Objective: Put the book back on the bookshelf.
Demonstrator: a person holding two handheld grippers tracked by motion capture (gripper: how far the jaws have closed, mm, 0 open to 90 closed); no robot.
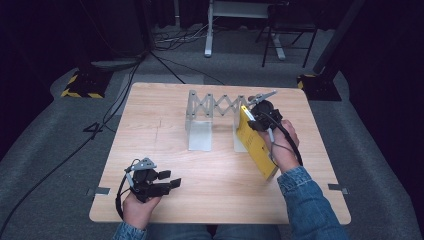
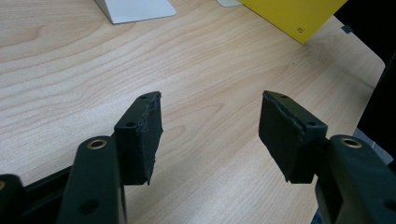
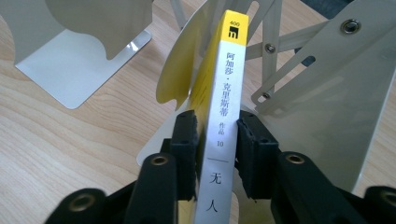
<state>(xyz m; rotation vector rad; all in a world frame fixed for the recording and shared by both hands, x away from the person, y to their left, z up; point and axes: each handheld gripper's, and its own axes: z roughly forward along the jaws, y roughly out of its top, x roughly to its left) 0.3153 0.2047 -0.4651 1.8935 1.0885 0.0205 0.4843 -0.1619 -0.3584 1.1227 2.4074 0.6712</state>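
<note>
As I look along my right gripper (image 3: 215, 154), I see its two black jaws clamped on the yellow book (image 3: 223, 116), one pad on each cover, with the white spine (it carries printed characters) facing the camera. The book stands on edge, and its far end sits between the plates of the metal book rack (image 3: 322, 88), with one curved plate just beside its left cover and the scissor-like bars of the rack just beside its right. In the high view the same gripper (image 1: 256, 117) holds the book (image 1: 255, 141) at the right end of the rack (image 1: 210, 107), and the book leans from the rack toward the near right part of the wooden table (image 1: 165, 150).

My left gripper (image 2: 210, 135) has its jaws apart, with nothing between the pads, only bare table wood under them. In the high view it (image 1: 167, 181) rests low near the front left edge of the table, well apart from the book and the rack. A second plate of the rack (image 3: 70, 70) stands to the left of the book.
</note>
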